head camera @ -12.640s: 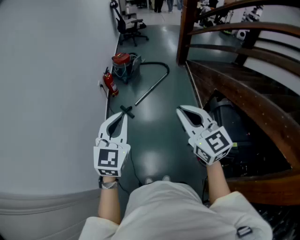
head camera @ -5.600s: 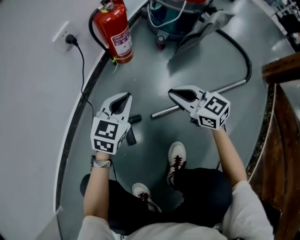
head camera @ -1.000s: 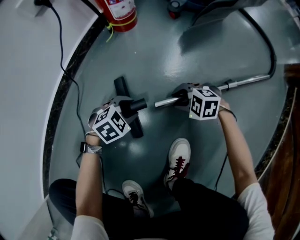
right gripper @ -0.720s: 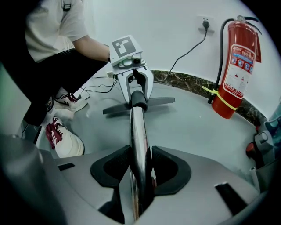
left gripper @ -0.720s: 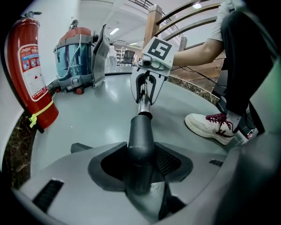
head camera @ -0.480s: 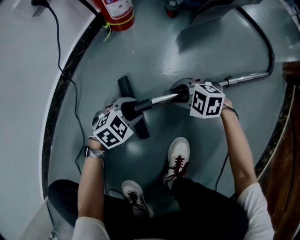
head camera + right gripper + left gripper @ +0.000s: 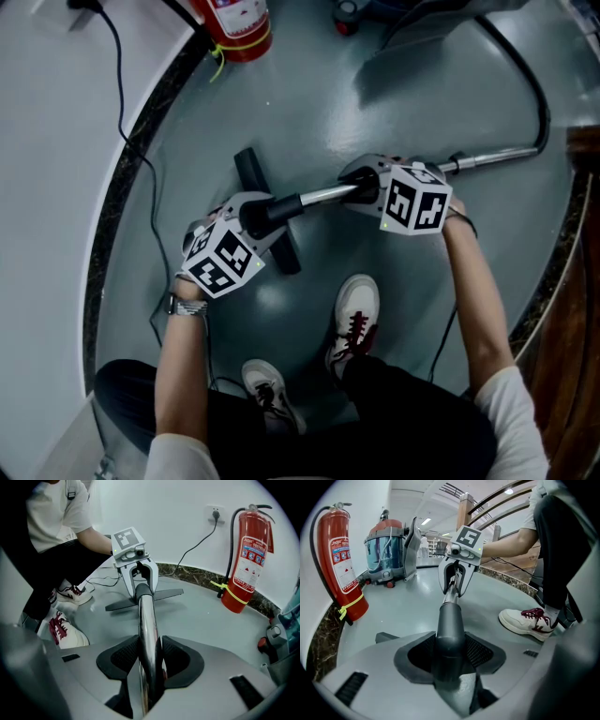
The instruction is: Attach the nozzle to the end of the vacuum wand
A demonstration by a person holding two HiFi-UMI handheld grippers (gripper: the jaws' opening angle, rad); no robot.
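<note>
Rig: the left gripper (image 7: 251, 214) had a pale grey shell and a cube faced with black-and-white square markers. The right gripper (image 7: 364, 187) matched it, with a small green light on its cube (also seen from the left gripper view). Inner pads (image 7: 480, 651) were black and ribbed. A metal watch (image 7: 187, 305) sat at 7 o'clock in the head view. Worn: short off-white sleeves (image 7: 511, 412), dark trousers (image 7: 412, 412), white trainers (image 7: 358, 314) with dark red laces.

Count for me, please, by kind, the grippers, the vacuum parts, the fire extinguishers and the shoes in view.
grippers: 2 (left gripper, right gripper)
nozzle: 1
vacuum wand: 1
hose: 1
vacuum cleaner: 1
fire extinguisher: 1
shoes: 2
total: 9
</note>
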